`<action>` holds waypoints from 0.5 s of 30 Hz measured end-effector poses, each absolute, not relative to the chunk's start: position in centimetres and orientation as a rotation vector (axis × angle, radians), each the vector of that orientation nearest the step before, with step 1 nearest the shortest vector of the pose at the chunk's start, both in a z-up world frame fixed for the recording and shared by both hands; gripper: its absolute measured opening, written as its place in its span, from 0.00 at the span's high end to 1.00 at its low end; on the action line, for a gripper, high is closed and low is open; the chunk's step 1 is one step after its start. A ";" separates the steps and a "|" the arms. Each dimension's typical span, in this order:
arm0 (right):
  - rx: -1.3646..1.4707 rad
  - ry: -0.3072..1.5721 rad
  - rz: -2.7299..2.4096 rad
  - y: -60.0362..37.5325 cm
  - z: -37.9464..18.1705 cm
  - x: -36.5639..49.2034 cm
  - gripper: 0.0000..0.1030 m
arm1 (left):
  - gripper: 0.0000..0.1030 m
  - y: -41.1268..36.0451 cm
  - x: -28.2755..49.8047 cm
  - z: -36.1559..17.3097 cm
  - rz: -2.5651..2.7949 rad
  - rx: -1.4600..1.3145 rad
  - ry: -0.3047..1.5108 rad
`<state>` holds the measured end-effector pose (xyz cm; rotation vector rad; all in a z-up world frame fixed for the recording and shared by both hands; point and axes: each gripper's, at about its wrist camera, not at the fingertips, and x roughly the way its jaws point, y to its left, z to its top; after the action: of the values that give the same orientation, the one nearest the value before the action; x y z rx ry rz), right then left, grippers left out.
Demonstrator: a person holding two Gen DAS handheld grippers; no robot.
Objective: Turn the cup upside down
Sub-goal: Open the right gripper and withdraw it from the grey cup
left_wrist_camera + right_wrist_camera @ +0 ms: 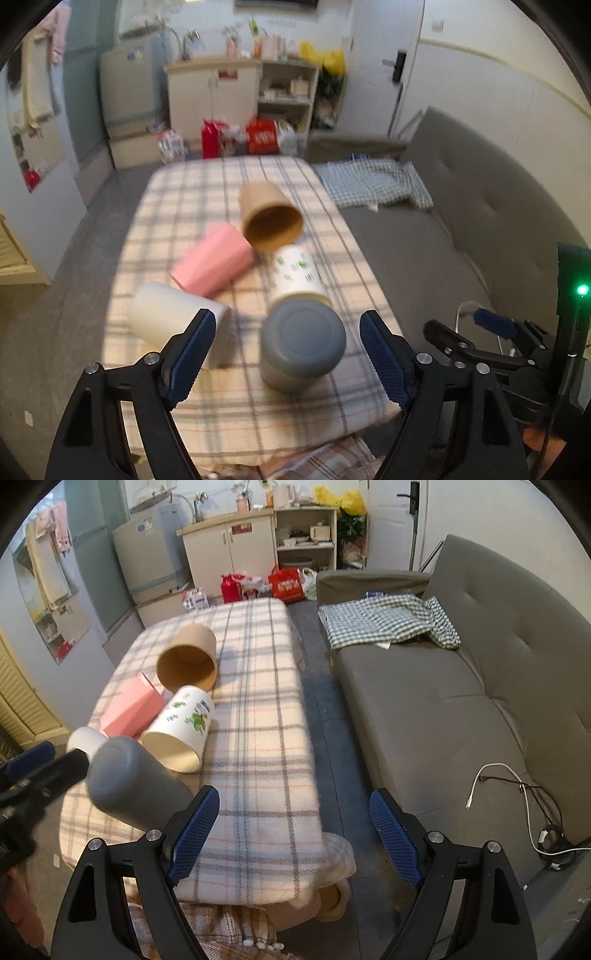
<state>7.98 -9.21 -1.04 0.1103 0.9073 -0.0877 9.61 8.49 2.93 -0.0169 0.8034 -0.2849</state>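
Setting: a low table (pixel 266 738) covered with a plaid cloth, a grey sofa (pixel 461 701) to its right.
Cups: five lie on their sides in a loose cluster: brown (pixel 269 218), pink (pixel 214 264), white (pixel 173 314), a printed white one (pixel 295 275) and a grey cup (pixel 301 343).
Task cup: judged to be the grey cup, nearest the left gripper, its closed base facing the left camera.
Left gripper (pixel 286 354): jaws wide apart, holding nothing, with the grey cup lying in the line of the gap between the blue pads.
Right gripper (pixel 291 834): jaws wide apart and empty, over the table's near right edge, clear of the cups.
Risk of rolling: a cup on its side may roll away if one pad touches first.
Risk of knock-on: the printed cup looks to be touching the grey one, so a push could scatter the cluster.
Risk of slipping: the smooth, tapered wall may slide from the pads during the turn.
Risk of falling: the grey cup lies near the table's front edge.
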 end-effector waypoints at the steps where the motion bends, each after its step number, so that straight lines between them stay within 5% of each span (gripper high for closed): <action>1: 0.116 0.882 -0.085 -9.1 -0.4 7.4 0.18 | 0.19 9.0 9.2 3.5 -0.274 -0.022 0.777; 10: 0.119 0.707 0.008 -5.2 1.4 3.4 0.18 | 0.12 13.8 4.6 4.6 -0.212 -0.028 0.548; 12: 0.127 0.659 0.024 -4.3 1.0 2.6 0.07 | 0.02 14.6 3.9 3.5 -0.202 -0.034 0.542; 15: 0.130 0.608 0.034 -3.1 0.2 1.5 0.00 | 0.01 16.0 2.5 1.5 -0.151 -0.027 0.509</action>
<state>1.46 -3.07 0.16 0.1298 0.6084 0.0338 2.48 15.95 1.51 -0.0273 0.5087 -0.1510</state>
